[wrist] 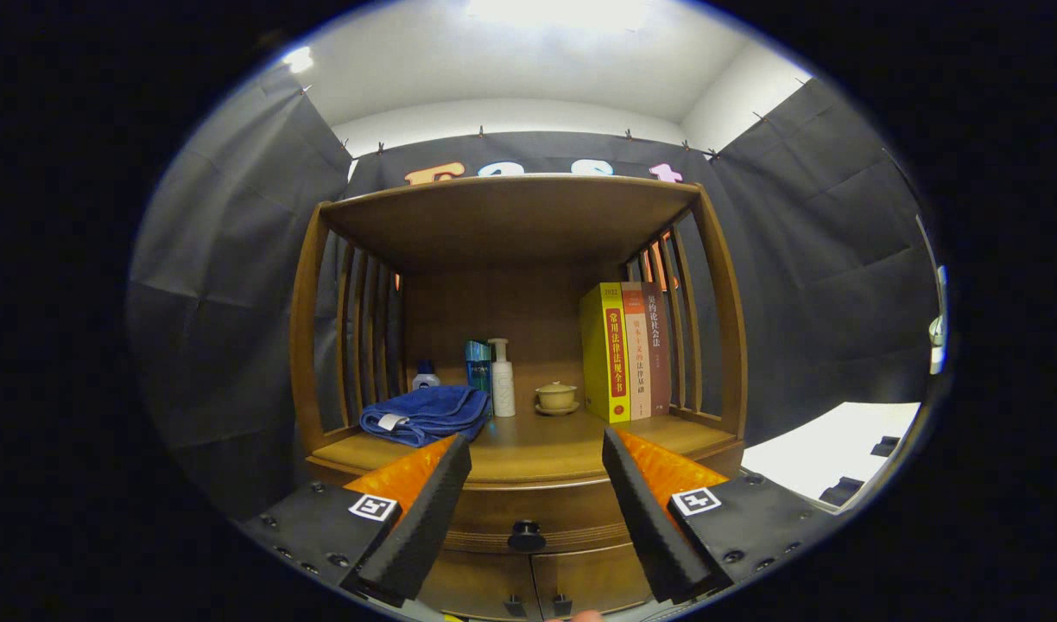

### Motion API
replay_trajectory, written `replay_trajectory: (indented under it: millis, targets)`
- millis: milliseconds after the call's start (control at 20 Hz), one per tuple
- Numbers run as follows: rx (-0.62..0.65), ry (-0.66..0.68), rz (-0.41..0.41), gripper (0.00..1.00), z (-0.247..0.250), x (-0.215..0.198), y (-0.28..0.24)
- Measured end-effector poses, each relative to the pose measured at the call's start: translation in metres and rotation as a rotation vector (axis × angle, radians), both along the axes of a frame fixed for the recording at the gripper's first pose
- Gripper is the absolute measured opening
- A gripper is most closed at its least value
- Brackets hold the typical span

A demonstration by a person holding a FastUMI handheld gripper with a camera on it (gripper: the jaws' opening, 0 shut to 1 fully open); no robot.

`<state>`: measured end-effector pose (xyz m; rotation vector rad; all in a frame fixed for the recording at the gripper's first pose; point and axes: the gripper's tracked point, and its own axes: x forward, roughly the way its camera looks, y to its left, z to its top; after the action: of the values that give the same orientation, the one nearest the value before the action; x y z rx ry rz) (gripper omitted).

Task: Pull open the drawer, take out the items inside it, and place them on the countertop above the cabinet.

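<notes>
1. The cabinet [520,510] is a heavy wooden piece with slatted sides and a shelf roof; it should stand firm against a pull. Its countertop [537,449], just beyond the fingertips, is flat and smooth, with bare room in the middle and front for things to be set down.
2. The drawer [528,517] sits closed under the countertop's front edge, between and a little below the two fingers. It is stiff wood and will likely slide straight out, though how freely it runs cannot be judged.
3. The gripper [537,449] has its fingers spread wide apart, holding nothing.
4. Already on the countertop: three upright books [625,352] at the right, a folded blue towel [427,415] at the left, some bottles [503,378] behind it, and a small lidded cup [556,396] on a saucer.
5. The knob [526,536] at the drawer's middle is the only place to take hold. It is small, round and probably slick, so the fingers should close squarely on it and pull level.
6. Hidden: everything inside the drawer, so its contents' weight and fragility are unknown. The cabinet doors [528,583] below are cut off, and the bottles' labels are too small to make out.
</notes>
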<state>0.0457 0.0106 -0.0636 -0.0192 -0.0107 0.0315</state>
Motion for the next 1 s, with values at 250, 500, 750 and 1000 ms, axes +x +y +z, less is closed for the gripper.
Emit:
replay_trajectory:
  millis: [250, 500, 750, 1000]
  targets:
    - [0.017, 0.153, 0.026, 1.00, -0.089, 0.046, 0.007]
    - [-0.012, 0.219, 0.000, 1.00, -0.141, 0.051, 0.003]
    - [-0.041, 0.256, -0.009, 0.94, -0.169, 0.059, 0.002]
    - [-0.018, 0.283, 0.003, 0.76, -0.182, 0.069, 0.007]
